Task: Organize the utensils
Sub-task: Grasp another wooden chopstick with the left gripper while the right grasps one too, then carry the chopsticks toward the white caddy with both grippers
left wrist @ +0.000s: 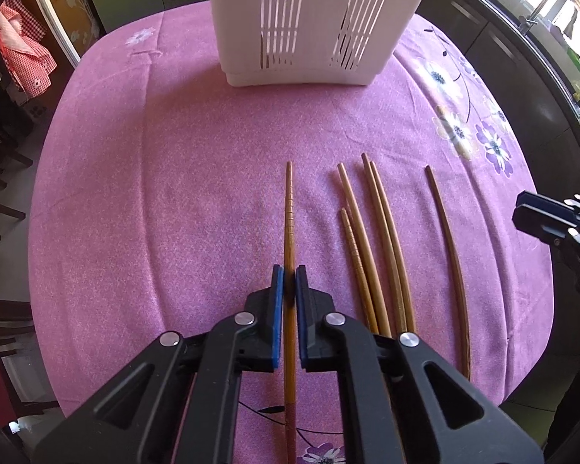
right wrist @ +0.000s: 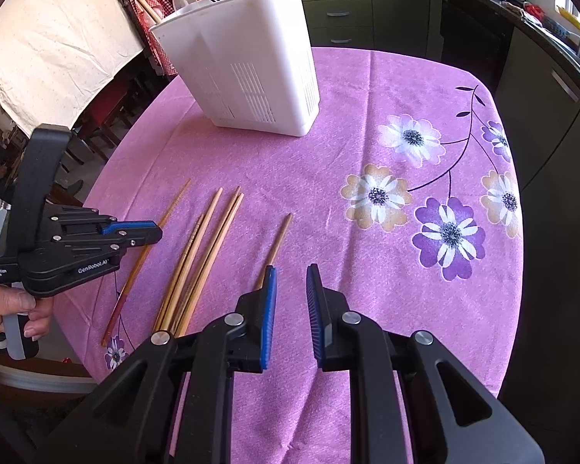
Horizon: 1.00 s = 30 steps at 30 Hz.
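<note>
Left tongs clamped on one chopstick; right tongs narrow and empty above the cloth.

Nearest, the left gripper (left wrist: pixel 289 280) has its blue pads squeezed onto a single ringed chopstick (left wrist: pixel 289 208) lying on the pink flowered tablecloth (left wrist: pixel 174 193), apart to the left of the rest. Just right of it lie four loose chopsticks (left wrist: pixel 371 232) in a close bunch, then one darker curved chopstick (left wrist: pixel 446 239) farther right. The right gripper (right wrist: pixel 292 274) hangs by that curved stick's near part, jaws at a narrow gap with nothing between them. At the far side stands the white slotted utensil holder (left wrist: pixel 313 27), sticks already poking out of its top in the right wrist view.
</note>
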Available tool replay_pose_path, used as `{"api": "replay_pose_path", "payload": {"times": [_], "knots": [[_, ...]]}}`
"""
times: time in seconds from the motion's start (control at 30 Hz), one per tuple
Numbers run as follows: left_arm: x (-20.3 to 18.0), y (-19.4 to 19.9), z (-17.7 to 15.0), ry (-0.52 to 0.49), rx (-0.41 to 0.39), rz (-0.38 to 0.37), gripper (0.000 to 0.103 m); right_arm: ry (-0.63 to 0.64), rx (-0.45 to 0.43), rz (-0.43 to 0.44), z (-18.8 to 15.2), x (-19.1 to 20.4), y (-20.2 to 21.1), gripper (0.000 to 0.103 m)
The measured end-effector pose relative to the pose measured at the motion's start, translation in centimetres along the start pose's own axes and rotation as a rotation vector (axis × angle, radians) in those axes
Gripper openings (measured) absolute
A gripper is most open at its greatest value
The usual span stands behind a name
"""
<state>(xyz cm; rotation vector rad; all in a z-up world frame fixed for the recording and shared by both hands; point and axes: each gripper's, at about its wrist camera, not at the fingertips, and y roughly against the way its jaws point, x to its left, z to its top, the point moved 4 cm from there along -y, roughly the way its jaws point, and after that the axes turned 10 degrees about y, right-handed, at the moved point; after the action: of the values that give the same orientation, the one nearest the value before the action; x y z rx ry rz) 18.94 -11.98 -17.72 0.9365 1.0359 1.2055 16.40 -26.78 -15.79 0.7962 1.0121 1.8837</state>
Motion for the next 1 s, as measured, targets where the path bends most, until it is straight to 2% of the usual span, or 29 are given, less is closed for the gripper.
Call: {"api": "replay_pose_path", "payload": {"times": [0.1, 0.17, 0.47, 0.73, 0.9, 0.93, 0.97, 1.0], "knots": [[0.4, 2.5, 0.6, -0.005, -0.076, -0.009, 0.006, 0.005, 0.025, 0.010, 0.0, 0.4, -0.6, 0.018], [0.5, 4.3, 0.8, -0.008, -0.133, -0.014, 0.006, 0.011, 0.050, 0.012, -0.1, 0.9, -1.3, 0.022], [1.4, 10.6, 0.4, -0.049, -0.346, -0.020, 0.006, 0.041, 0.159, 0.012, 0.6, 2.8, -4.6, 0.022], [1.7, 11.9, 0.2, -0.058, -0.384, -0.049, 0.006, 0.060, 0.238, -0.032, 1.3, 4.1, -6.9, 0.022], [1.8, 11.9, 0.0, -0.063, -0.390, -0.055, 0.006, 0.073, 0.250, -0.054, 1.9, 4.5, -7.5, 0.022], [1.8, 11.8, -0.1, -0.064, -0.391, -0.055, 0.006, 0.073, 0.248, -0.058, 1.9, 4.6, -7.7, 0.019], [1.8, 11.8, -0.1, -0.065, -0.392, -0.055, 0.006, 0.074, 0.246, -0.064, 1.9, 4.5, -7.7, 0.012], [1.8, 11.8, -0.1, -0.066, -0.392, -0.055, 0.006, 0.071, 0.244, -0.070, 2.0, 4.3, -7.7, 0.011]]}}
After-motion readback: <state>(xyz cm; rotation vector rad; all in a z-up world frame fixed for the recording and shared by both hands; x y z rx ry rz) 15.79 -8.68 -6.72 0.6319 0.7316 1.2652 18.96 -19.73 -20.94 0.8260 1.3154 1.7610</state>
